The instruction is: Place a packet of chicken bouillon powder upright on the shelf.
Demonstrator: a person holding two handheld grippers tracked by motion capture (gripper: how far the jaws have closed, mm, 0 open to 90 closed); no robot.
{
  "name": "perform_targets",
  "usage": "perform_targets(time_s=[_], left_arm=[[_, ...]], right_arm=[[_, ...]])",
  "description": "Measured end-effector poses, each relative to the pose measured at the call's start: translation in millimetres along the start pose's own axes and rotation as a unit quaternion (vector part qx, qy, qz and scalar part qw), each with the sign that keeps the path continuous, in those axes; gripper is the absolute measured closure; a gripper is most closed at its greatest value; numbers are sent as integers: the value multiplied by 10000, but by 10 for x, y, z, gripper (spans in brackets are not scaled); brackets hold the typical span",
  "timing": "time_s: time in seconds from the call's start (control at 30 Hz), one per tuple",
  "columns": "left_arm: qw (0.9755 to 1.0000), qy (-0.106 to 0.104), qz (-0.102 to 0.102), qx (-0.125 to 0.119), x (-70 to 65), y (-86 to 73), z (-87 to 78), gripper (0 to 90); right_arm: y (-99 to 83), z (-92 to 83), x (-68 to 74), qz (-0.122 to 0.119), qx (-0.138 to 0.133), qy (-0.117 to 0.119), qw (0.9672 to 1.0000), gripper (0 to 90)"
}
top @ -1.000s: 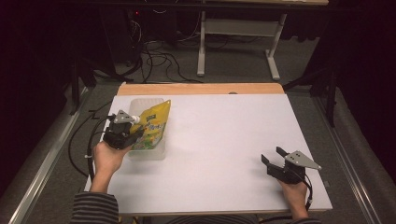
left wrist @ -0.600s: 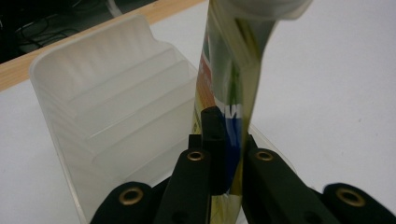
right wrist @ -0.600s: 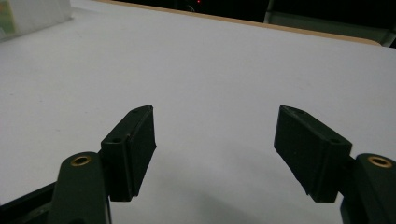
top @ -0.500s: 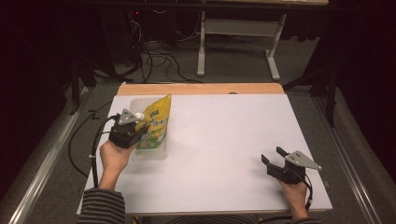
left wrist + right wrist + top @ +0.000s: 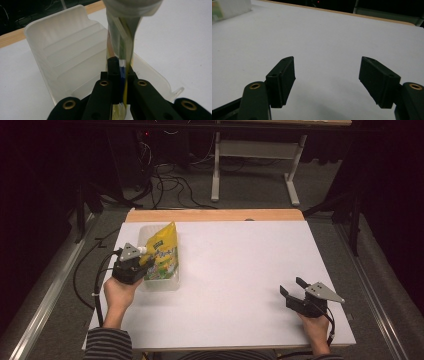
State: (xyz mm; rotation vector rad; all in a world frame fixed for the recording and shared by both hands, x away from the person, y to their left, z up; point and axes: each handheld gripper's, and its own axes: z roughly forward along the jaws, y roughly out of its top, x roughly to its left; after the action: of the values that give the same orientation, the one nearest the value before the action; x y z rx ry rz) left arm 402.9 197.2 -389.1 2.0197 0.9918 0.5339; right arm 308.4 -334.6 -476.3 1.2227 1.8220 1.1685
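A yellow spouted pouch (image 5: 162, 255) with green print stands tilted over a clear plastic bin (image 5: 161, 284) at the left of the white table (image 5: 240, 270). My left gripper (image 5: 142, 265) is shut on the pouch's lower edge, and the bin sits just beyond it. In the left gripper view the flat pouch (image 5: 122, 47) rises edge-on from between the closed jaws, its white cap (image 5: 132, 6) at the top, with the ribbed bin (image 5: 67, 55) behind. My right gripper (image 5: 295, 292) rests at the table's front right, open, with nothing between its fingers (image 5: 283, 80).
A wooden strip (image 5: 215, 215) runs along the table's far edge. Beyond it are a white table frame (image 5: 250, 160) and cables (image 5: 165, 180) on the floor. A black cable (image 5: 87, 270) trails off the table's left side.
My left gripper has shifted slightly with the pouch, and the pouch now stands more upright over the bin. The right gripper has stayed put.
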Motion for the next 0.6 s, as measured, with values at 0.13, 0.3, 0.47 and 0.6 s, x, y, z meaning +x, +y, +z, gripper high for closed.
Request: perform_targets(time_s=[0.13,0.3,0.47,0.6], left_arm=[[9999,65,-146,41,72,-71,-1,891],[9999,58,-104,20,55,-122,-25,888],[9997,97,-221,-41,59,-150,-25,795],[9993,180,-302,-134,60,-171,-82,721]], right_arm=[[-3,-7,-7,35,-26,0,10000,297],[-2,-5,1,-12,-6,17,10000,297],[-3,-7,5,10,-7,10,10000,295],[-2,-4,4,-14,-5,16,10000,295]])
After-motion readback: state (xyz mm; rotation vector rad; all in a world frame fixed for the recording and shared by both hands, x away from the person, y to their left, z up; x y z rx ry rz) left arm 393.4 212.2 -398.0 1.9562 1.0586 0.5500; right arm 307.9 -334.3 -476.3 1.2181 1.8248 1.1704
